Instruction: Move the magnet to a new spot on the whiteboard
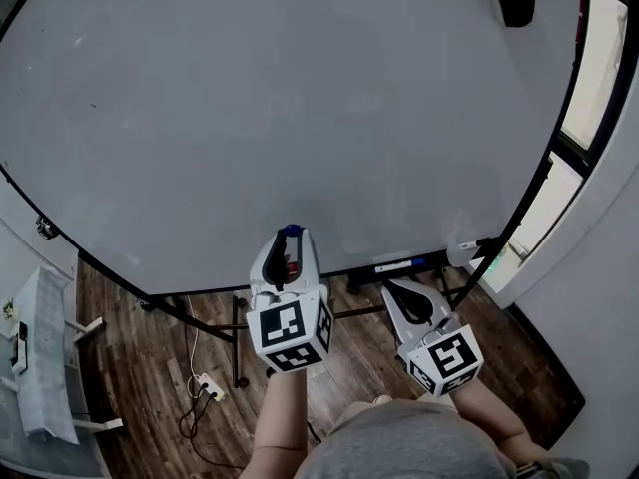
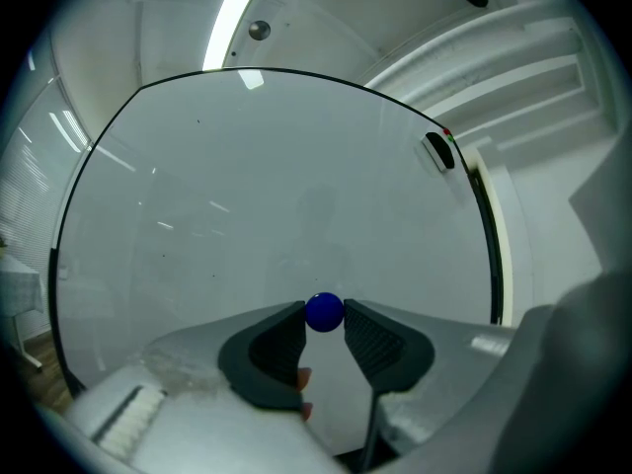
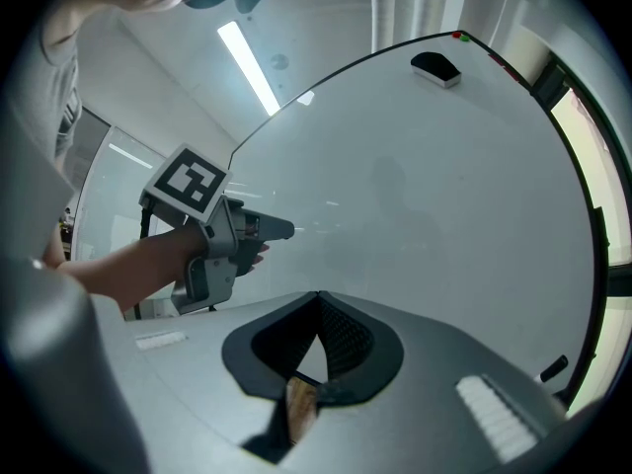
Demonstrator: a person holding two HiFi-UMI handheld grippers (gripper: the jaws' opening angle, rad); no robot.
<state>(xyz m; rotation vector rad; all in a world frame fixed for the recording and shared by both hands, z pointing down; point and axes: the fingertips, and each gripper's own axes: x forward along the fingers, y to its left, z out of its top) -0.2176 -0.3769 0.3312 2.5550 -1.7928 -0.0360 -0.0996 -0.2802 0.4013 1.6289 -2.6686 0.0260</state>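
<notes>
Presently: blue magnet pinched at the very tips of the left jaws

Handling. The small, round, glossy blue magnet (image 2: pixel 324 311) is judged light, rigid and smooth-skinned. It should not deform, but a curved, polished surface can squirt out of a pinch. Its pull toward the board may also snatch it as it comes close. The best hold is across its widest part, with the pads square on opposite sides and as deep as the ribbing allows.

Left side. The left gripper (image 2: pixel 324 316) has its jaws clenched on the magnet, one dark ribbed pad touching each flank. The hold is at the extreme tips with nothing to spare, which is assessed as a marginal grip. The magnet sits in front of the lower middle of the large, black-framed white whiteboard (image 1: pixel 300 98). Whether it touches the surface cannot be told from any view.

Right side. The right gripper (image 3: pixel 317 297) hangs lower, beside the left one, its jaws closed tip to tip with nothing between them. It takes no part in the hold.
</notes>
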